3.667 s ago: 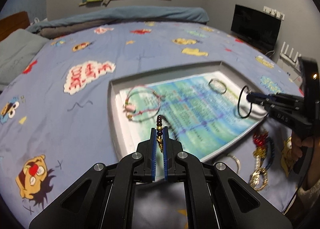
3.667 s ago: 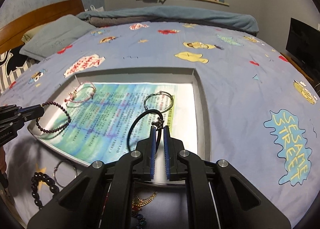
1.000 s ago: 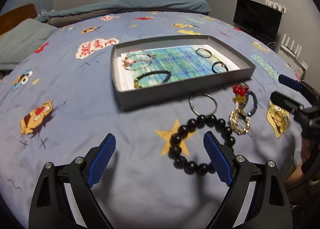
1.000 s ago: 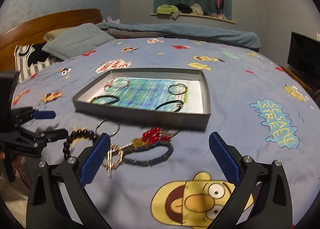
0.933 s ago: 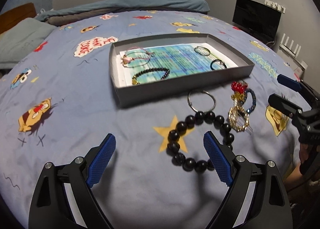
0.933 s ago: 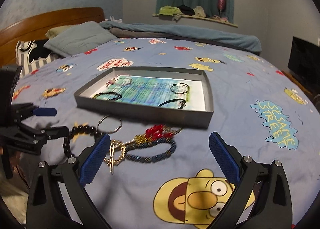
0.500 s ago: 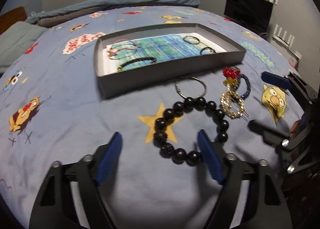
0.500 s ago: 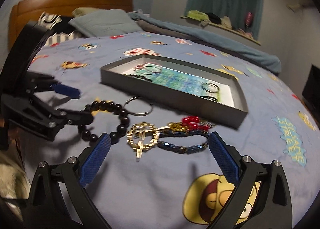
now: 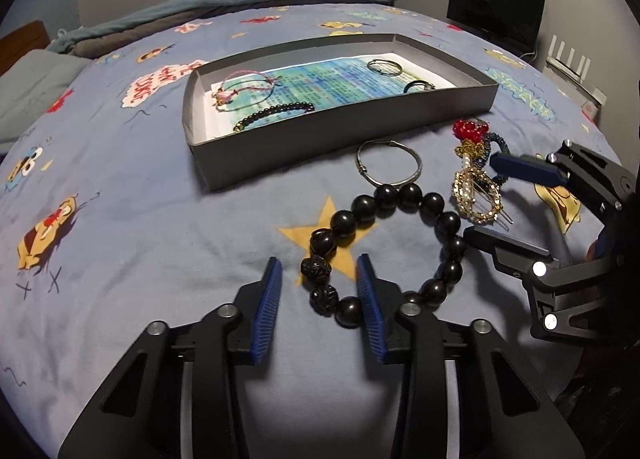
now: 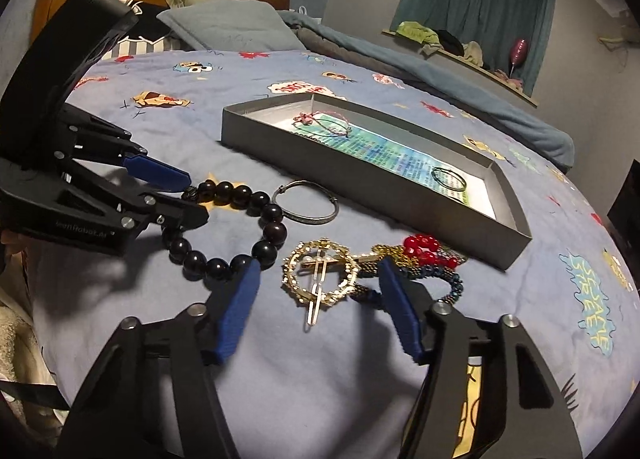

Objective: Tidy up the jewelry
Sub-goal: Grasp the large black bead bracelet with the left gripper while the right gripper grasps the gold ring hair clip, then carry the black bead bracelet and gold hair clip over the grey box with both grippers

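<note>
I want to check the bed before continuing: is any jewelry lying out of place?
Yes. A black bead bracelet, a silver bangle and a tangled gold and red cluster lie on the bedsheet, outside the tray.

Each camera rides low behind its own tongs, close over the bed (image 9: 120, 219), tilted down. The left view faces 12 o'clock toward the grey tray (image 9: 320, 139); the right view looks toward 1 o'clock. Both share the tray (image 10: 360, 187) and the black bead bracelet (image 9: 400, 195) (image 10: 240, 195).
</note>
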### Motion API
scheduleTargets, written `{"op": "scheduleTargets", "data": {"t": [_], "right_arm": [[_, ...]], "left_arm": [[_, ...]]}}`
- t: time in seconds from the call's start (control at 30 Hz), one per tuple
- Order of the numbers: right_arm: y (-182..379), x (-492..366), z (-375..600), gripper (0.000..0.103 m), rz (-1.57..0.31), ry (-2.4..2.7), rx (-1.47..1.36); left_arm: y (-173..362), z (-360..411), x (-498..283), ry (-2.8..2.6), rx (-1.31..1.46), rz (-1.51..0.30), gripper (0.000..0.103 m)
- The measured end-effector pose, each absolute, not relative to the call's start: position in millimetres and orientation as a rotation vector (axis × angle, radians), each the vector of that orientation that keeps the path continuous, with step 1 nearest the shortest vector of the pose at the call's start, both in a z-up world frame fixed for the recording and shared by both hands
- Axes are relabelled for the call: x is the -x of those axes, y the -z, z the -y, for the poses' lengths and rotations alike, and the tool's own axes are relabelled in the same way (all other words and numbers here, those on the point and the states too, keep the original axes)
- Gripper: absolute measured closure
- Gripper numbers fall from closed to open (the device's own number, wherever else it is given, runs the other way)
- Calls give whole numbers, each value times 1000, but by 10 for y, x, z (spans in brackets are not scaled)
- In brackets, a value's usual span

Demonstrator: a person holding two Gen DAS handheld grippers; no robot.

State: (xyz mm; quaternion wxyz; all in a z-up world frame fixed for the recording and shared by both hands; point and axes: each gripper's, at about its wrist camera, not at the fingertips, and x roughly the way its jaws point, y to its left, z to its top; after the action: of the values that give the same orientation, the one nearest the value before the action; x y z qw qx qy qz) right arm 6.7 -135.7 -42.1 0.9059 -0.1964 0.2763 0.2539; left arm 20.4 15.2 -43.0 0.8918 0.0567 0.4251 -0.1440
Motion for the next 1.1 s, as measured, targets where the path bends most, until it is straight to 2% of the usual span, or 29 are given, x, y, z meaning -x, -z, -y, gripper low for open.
{"op": "scheduleTargets", "data": {"t": [0.07,0.13,0.8,1.1], "right_arm": [[438,-85,1329,60,-575,-528,414],[437,-94,1314,62,-575,-527,413],[206,-153,1545,63,-526,-487,286],[-46,-340,1636,63,-519,-467,209]], "left_arm": [[428,-177,-214,289,-117,-882,82],[423,-205,-222,291,-108,-883,87],[55,-205,-24,341,-118,-706,88],[-312,-169,6,384,-105,-632,88]]}}
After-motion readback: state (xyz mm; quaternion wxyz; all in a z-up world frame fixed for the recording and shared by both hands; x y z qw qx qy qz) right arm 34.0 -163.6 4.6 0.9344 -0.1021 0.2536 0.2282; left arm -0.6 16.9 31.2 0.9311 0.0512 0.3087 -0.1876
